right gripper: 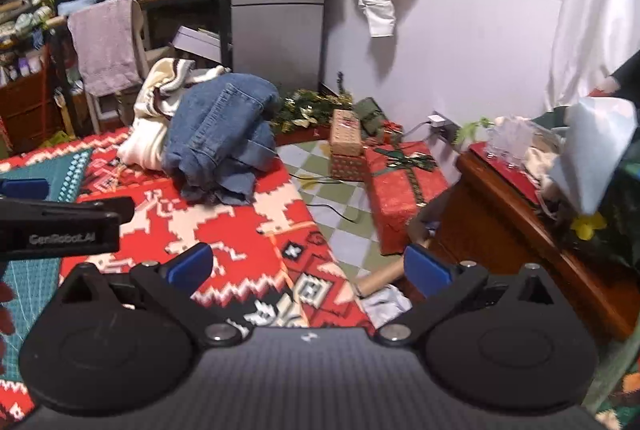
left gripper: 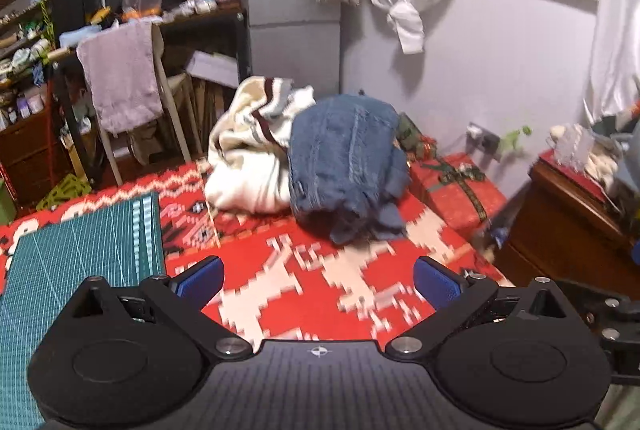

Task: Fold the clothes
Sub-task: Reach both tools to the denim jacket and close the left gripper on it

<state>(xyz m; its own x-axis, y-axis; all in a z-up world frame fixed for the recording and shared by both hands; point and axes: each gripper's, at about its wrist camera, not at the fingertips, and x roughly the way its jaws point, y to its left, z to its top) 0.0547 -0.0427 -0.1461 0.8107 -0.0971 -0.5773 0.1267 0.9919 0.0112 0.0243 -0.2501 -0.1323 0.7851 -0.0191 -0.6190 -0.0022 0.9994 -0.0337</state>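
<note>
A crumpled pair of blue jeans [left gripper: 344, 166] [right gripper: 224, 134] lies heaped on the red patterned cloth [left gripper: 320, 278] [right gripper: 224, 230], leaning against a cream garment with dark stripes [left gripper: 252, 146] [right gripper: 160, 110]. My left gripper [left gripper: 318, 282] hovers open above the cloth, short of the pile, with nothing between its blue pads. My right gripper [right gripper: 308, 266] is open too, over the cloth's right edge and well to the right of the jeans. The left gripper's black body [right gripper: 60, 226] shows at the left of the right wrist view.
A green cutting mat [left gripper: 80, 262] [right gripper: 36, 270] lies on the left. Red gift boxes [left gripper: 456, 190] [right gripper: 404, 186] and a wooden cabinet [right gripper: 520, 222] stand to the right. A chair with a pink towel [left gripper: 120, 78], cluttered shelves [left gripper: 36, 62] and a fridge [left gripper: 292, 2] are behind.
</note>
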